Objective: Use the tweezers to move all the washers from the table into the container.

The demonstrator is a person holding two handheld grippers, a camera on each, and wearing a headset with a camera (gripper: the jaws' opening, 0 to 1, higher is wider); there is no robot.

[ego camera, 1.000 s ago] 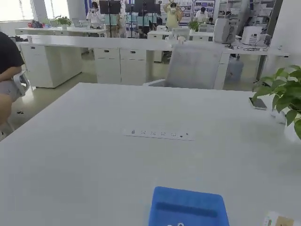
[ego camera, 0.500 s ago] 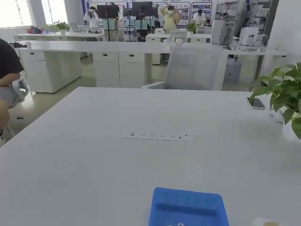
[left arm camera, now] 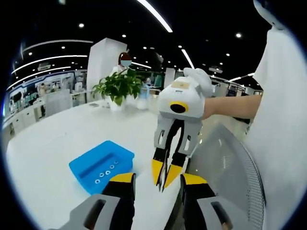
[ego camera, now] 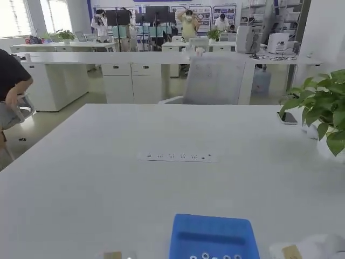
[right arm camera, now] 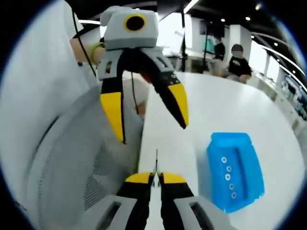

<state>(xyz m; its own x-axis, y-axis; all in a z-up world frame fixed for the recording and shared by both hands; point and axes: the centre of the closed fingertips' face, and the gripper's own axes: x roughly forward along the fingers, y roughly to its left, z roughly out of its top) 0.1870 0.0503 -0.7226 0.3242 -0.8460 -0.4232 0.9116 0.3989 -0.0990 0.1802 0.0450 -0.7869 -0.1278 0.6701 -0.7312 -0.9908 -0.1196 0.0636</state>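
A blue container (ego camera: 210, 226) sits at the table's near edge, with several small washers (ego camera: 213, 257) lying in it. The same container (left arm camera: 79, 165) and washers (left arm camera: 105, 172) appear in the left gripper view, and the container (right arm camera: 244, 158) again in the right gripper view. My right gripper (right arm camera: 156, 178) is shut on thin metal tweezers (right arm camera: 156, 163) that point forward between its jaws. My left gripper (left arm camera: 156, 179) is open and holds nothing. The two grippers face each other over the table edge, beside the container, with the left gripper (right arm camera: 151, 124) spread above the tweezers.
A power strip (ego camera: 178, 157) is set into the middle of the white table (ego camera: 81, 178). A potted plant (ego camera: 323, 108) and a phone (ego camera: 289, 117) are at the right edge. A grey mesh chair (ego camera: 213, 81) stands beyond the far side, and a person (ego camera: 11, 81) is at the left.
The head camera has tilted down a little, so the washers in the container show more fully. White gripper housings have come in at the bottom corners.
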